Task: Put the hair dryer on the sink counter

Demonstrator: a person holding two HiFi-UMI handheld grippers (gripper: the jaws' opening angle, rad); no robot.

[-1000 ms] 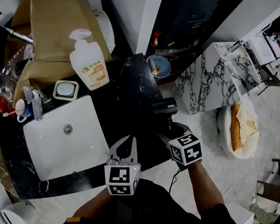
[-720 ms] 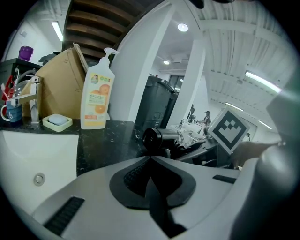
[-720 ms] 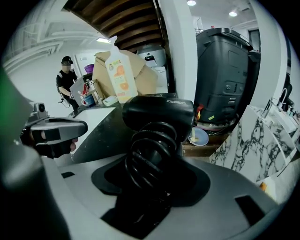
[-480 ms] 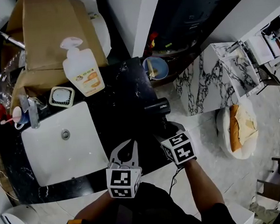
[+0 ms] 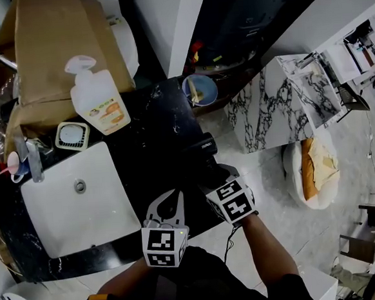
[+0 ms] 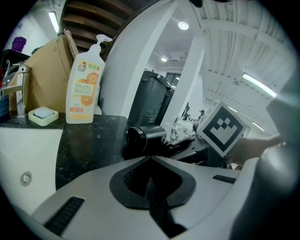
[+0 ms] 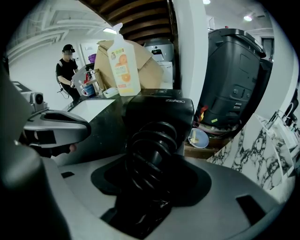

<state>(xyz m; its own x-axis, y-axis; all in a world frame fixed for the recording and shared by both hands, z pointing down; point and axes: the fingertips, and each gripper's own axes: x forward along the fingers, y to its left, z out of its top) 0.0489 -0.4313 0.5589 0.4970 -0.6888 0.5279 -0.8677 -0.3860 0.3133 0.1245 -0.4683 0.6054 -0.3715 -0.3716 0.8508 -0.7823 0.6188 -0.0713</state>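
Head view, looking steeply down. My right claw [image 5: 210, 175] is round the handle of the black hair dryer [image 5: 203, 146], over the cord wound in coils about that handle. The jaws are opening, with the handle between them and the coils against both. My left claw [image 5: 176, 192] hangs just beside it above the front of the counter, jaws together, tips touching, nothing in them.

Writing. The dryer's barrel bears a short white word that begins with Z; the other letters are too small to read surely. The white pump bottle [image 5: 96, 98] carries a label with orange fruit; its print cannot be read.

Edges. The dryer lies at the right edge of the black speckled counter [image 5: 153, 126], near the front right corner. In the left gripper view its barrel appears to rest on the stone, muzzle toward the basin [image 5: 82, 212]. Past that edge lie pale floor and, farther back, a blue bowl [image 5: 199, 89] and a marble-patterned block [image 5: 268, 107].

Open room. A bare strip of counter runs between basin and dryer, back to the bottle. A soap dish [image 5: 71, 136] and a brown paper bag [image 5: 56, 40] crowd the far left corner.
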